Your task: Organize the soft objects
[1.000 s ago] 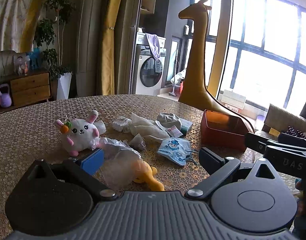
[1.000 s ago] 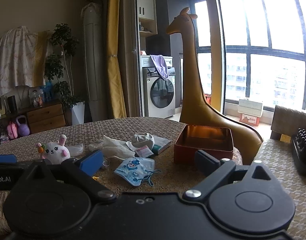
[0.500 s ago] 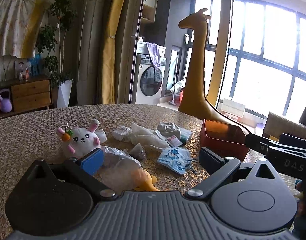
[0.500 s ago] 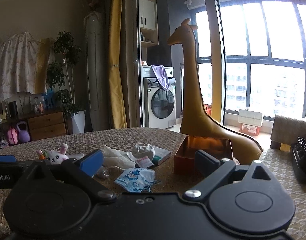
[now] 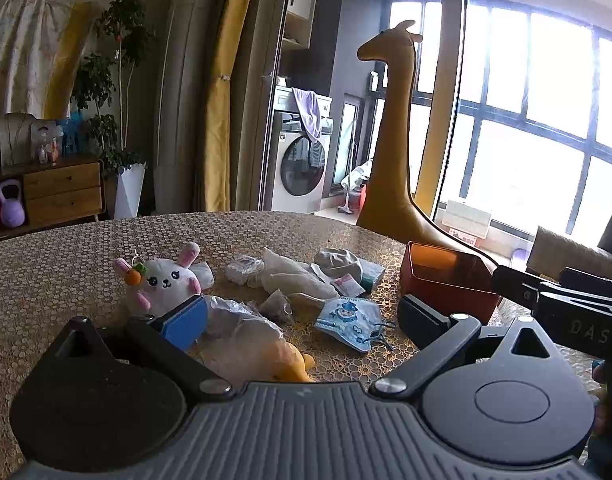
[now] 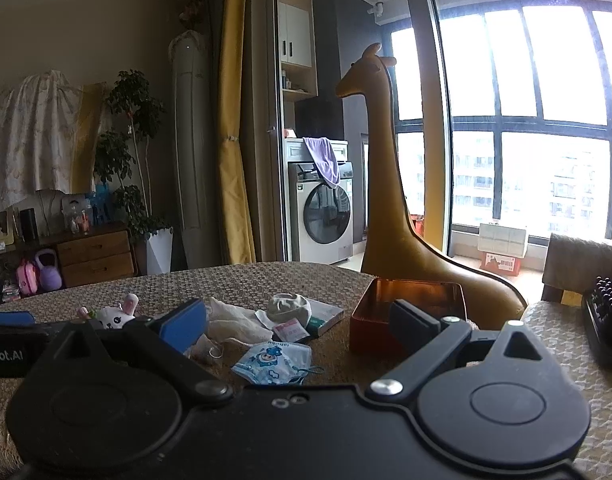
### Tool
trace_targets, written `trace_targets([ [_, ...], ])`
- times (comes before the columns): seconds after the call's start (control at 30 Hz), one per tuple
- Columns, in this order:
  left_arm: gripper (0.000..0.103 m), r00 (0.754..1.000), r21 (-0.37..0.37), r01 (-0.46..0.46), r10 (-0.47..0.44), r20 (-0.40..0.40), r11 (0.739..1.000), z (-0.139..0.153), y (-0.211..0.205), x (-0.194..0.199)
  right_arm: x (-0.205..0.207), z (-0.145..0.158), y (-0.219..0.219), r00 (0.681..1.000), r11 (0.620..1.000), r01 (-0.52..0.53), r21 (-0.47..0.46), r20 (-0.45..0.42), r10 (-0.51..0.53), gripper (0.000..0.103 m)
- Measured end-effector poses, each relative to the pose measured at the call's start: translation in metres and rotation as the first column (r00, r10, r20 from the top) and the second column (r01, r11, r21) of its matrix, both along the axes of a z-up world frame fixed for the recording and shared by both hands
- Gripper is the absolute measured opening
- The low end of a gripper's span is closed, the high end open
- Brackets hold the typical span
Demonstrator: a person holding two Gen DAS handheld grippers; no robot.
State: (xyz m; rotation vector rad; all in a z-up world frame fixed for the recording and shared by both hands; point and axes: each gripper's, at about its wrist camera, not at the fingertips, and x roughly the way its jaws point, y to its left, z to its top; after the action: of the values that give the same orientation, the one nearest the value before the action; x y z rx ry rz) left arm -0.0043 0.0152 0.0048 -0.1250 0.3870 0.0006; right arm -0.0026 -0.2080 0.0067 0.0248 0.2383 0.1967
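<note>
Bunny plush (image 5: 162,280) lies far left on table (image 5: 46,280), bagged yellow toy (image 5: 254,344) just in front, kids' face mask (image 5: 352,318) mid, red tin (image 5: 446,284) at right. Left gripper (image 5: 302,316) & right gripper (image 6: 296,322) both spread wide, nothing btw fingers.

white bunny plush (image 5: 165,280), bagged yellow toy (image 5: 258,350), blue mask (image 5: 352,318) lie scattered.

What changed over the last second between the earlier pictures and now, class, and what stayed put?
Both cameras tipped upward and drew back slightly, so the table sits lower in view. The left gripper and right gripper stayed open, holding nothing. The bunny plush, child's face mask and red box did not move.
</note>
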Motion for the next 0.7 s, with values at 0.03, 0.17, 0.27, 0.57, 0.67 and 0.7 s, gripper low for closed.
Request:
trace_targets([
  [0.03, 0.102, 1.0, -0.001, 0.001, -0.001, -0.003, 1.0, 0.0, 0.0, 0.001, 0.0, 0.0, 0.0, 1.0, 1.0, 0.0, -0.001, -0.002, 0.0, 0.097],
  [0.17, 0.102, 1.0, 0.002, -0.002, 0.003, -0.018, 1.0, -0.003, 0.002, 0.005, 0.004, -0.002, 0.001, 1.0, 1.0, -0.002, -0.003, -0.013, 0.002, 0.097],
  [0.27, 0.102, 0.999, -0.004, -0.007, 0.007, -0.034, 1.0, -0.005, 0.004, 0.012, 0.011, -0.004, 0.002, 1.0, 1.0, -0.004, -0.008, -0.027, 0.004, 0.097],
  [0.57, 0.102, 0.996, -0.006, -0.015, 0.014, -0.091, 1.0, -0.011, 0.012, 0.039, 0.035, -0.011, 0.009, 0.997, 1.0, -0.016, -0.021, -0.081, 0.015, 0.097],
  [0.67, 0.102, 0.994, -0.012, -0.01, 0.009, -0.113, 1.0, -0.013, 0.013, 0.051, 0.044, -0.013, 0.012, 0.995, 0.999, -0.026, -0.026, -0.098, 0.023, 0.097],
  [0.7, 0.102, 0.993, -0.013, -0.008, 0.006, -0.12, 1.0, -0.014, 0.014, 0.054, 0.047, -0.014, 0.012, 0.994, 0.999, -0.028, -0.028, -0.103, 0.025, 0.097],
])
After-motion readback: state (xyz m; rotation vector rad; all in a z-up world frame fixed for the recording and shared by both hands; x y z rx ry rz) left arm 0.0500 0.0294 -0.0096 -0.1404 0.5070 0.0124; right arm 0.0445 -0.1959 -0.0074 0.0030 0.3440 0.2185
